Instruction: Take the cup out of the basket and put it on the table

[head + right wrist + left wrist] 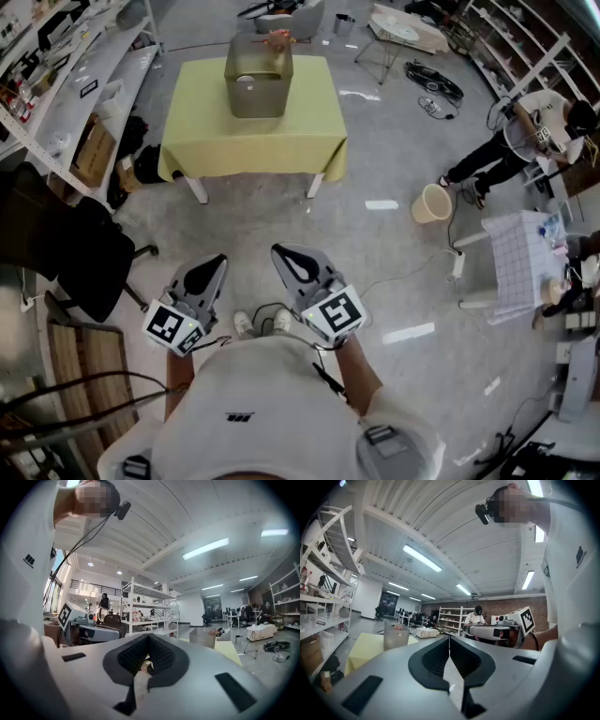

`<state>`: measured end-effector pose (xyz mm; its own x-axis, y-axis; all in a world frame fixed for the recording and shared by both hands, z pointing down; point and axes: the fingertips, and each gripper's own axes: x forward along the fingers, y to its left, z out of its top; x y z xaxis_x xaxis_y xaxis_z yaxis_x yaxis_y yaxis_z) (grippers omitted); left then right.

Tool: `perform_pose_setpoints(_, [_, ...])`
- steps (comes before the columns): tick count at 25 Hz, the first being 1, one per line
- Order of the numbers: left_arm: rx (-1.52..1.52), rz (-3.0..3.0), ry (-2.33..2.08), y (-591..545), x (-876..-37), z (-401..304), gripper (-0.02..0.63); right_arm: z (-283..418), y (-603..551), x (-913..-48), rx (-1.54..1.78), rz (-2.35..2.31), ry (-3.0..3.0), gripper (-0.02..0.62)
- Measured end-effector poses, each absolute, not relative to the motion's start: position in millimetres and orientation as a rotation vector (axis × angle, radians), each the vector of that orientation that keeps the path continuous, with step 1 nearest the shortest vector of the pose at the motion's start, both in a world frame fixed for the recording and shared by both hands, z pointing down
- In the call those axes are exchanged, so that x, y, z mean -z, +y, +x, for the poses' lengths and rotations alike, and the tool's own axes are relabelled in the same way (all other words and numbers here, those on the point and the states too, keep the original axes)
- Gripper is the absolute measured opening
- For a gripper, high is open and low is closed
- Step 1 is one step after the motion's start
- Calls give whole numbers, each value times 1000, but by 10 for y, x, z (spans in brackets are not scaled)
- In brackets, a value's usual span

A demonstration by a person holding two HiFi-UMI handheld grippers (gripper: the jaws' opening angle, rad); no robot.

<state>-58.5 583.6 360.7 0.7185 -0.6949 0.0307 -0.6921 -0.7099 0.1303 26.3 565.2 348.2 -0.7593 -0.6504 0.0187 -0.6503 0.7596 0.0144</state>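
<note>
**Task not yet begun**

Close to the person's body, the left tongs and right tongs are hanging closed and empty. Well ahead, the grey basket is sitting on the yellow-clothed table. The cup is presumably lying inside, but it is not clearly showing. Approaching, lifting out and placing are all remaining.

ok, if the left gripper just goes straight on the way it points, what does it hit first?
Nothing close: the left gripper is shut, with only floor ahead. Its line seems to pass right of the basket on the yellow table; depth is unclear.
</note>
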Motion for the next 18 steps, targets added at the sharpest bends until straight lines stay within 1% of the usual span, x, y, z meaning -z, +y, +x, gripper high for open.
perform_pose_setpoints(9, [35,2774,-1145,5817,-3646,-477,12,344,5646,-3567,28,1044,-2907,9])
perform_pose_setpoints(13, [22,2760,-1185,5750,-3657,-364,12,454,5611,-3457,95,1020,-2963,9])
perform_pose_setpoints(18, [17,2734,-1269,5661,-3593,-253,12,600,5501,-3342,80,978,-3038,9])
